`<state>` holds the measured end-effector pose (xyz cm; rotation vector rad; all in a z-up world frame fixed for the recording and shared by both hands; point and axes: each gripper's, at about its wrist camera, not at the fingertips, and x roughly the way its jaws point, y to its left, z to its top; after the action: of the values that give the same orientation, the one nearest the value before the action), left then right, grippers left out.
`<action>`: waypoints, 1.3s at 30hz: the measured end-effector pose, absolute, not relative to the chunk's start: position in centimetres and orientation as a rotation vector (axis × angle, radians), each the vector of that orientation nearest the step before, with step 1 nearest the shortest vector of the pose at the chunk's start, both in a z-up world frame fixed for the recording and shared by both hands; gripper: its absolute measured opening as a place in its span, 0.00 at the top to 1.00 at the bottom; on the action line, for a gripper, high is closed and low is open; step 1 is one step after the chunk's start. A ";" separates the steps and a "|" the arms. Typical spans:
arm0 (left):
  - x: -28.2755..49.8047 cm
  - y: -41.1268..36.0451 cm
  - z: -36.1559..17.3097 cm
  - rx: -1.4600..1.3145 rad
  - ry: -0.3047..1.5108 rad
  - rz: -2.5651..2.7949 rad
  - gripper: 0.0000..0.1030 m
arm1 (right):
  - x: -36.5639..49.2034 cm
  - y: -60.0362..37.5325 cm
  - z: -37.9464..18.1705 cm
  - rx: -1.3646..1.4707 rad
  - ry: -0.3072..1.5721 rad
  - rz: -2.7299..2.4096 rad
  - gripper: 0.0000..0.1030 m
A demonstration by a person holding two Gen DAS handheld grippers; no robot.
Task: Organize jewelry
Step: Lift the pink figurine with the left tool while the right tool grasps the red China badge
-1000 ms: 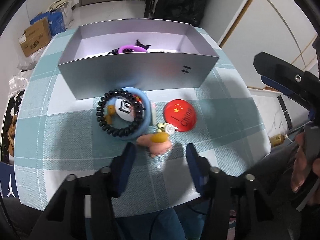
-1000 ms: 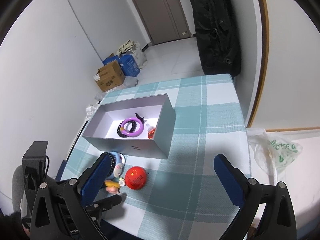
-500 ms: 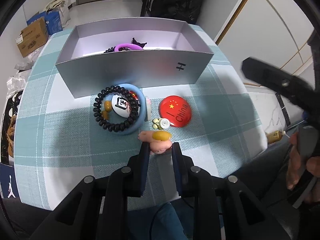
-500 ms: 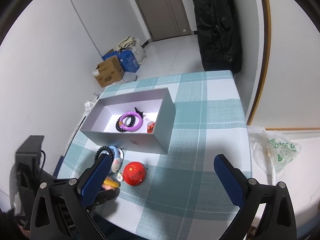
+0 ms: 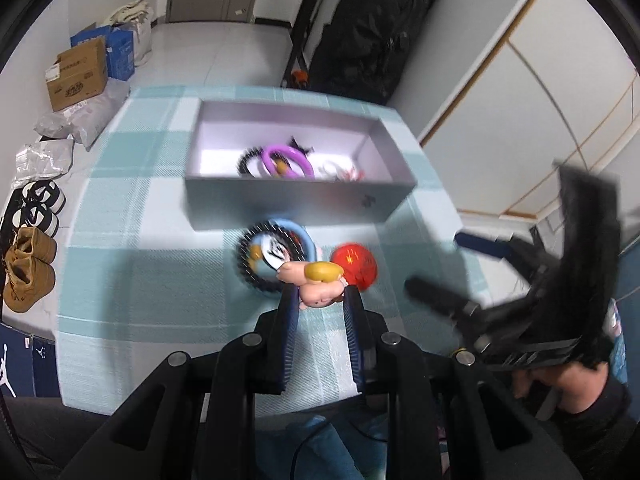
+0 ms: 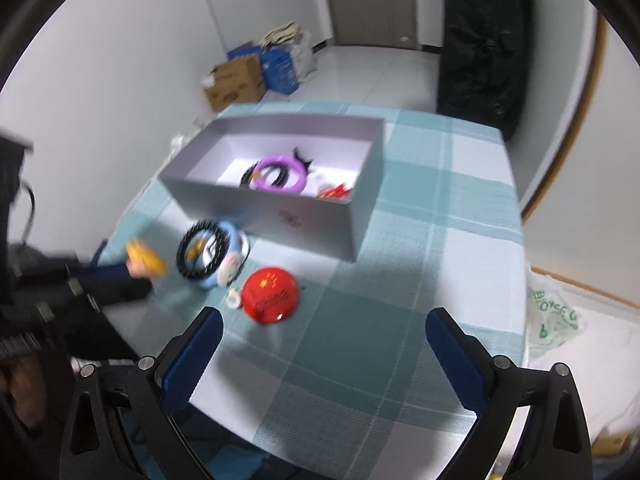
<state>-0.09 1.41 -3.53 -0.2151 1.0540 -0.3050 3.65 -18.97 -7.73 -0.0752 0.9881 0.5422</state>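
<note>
Currently a pink-and-yellow charm (image 5: 320, 282) is pinched between the fingers of the left hand-held gripper (image 5: 322, 304), lifted off the checked surface (image 5: 132, 280), at frame centre in the left wrist view. The right hand-held gripper (image 6: 324, 344) is spread wide and holds nothing, low in its own frame. The grey box (image 5: 288, 196) sits above centre, already holding a purple ring (image 5: 286, 160) and dark beads. Left on the surface just below the box: a black bead bracelet (image 5: 256, 260) on a blue piece, a red badge (image 5: 356, 266) beside it, and 1 small white bit (image 6: 233, 300) touching the badge.

Step judged: carry charm to box. The grip should be kept firm, the charm raised clear of the near wall, moved over a bare patch of the box floor, lowered, then released. Both views are blurred, so contact details cannot be told.
</note>
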 end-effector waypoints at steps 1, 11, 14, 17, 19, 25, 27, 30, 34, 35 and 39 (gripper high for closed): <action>0.0 1.5 -3.3 -0.222 1.047 -0.304 0.83 | 3.5 -18.5 -7.9 -0.110 0.991 0.550 0.05; 1.2 2.9 -2.4 -0.286 1.005 -0.305 0.83 | 3.0 -15.2 -9.9 -0.308 1.014 0.595 0.23; 1.3 3.3 -1.9 -0.285 0.993 -0.318 0.83 | 3.0 -14.4 -10.2 -0.374 1.002 0.594 0.29; 1.4 3.8 -1.8 -0.294 0.990 -0.325 0.83 | 3.0 -13.9 -10.4 -0.400 0.985 0.608 0.33; 1.5 4.0 -1.8 -0.305 0.990 -0.324 0.83 | 3.2 -13.7 -10.4 -0.408 0.976 0.612 0.34; 2.0 4.6 -2.0 -0.325 0.998 -0.328 0.83 | 4.1 -13.6 -10.4 -0.357 1.000 0.656 0.53; 2.1 4.7 -2.0 -0.327 0.999 -0.329 0.83 | 4.2 -13.5 -10.4 -0.344 1.004 0.669 0.57; 2.1 4.8 -2.0 -0.329 1.000 -0.330 0.83 | 4.1 -13.3 -10.3 -0.351 1.000 0.674 0.60; 2.2 4.8 -2.0 -0.333 1.001 -0.333 0.83 | 3.9 -13.2 -10.3 -0.336 1.009 0.675 0.61; 2.2 4.8 -2.0 -0.334 1.001 -0.334 0.83 | 4.0 -13.2 -10.3 -0.336 1.010 0.675 0.61; 2.2 4.8 -2.0 -0.334 1.002 -0.333 0.83 | 3.9 -12.8 -10.0 -0.354 1.010 0.667 0.61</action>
<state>2.18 4.84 -2.02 -0.3342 1.0017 -0.3330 3.89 -12.79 -10.01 -0.3535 1.0097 0.6670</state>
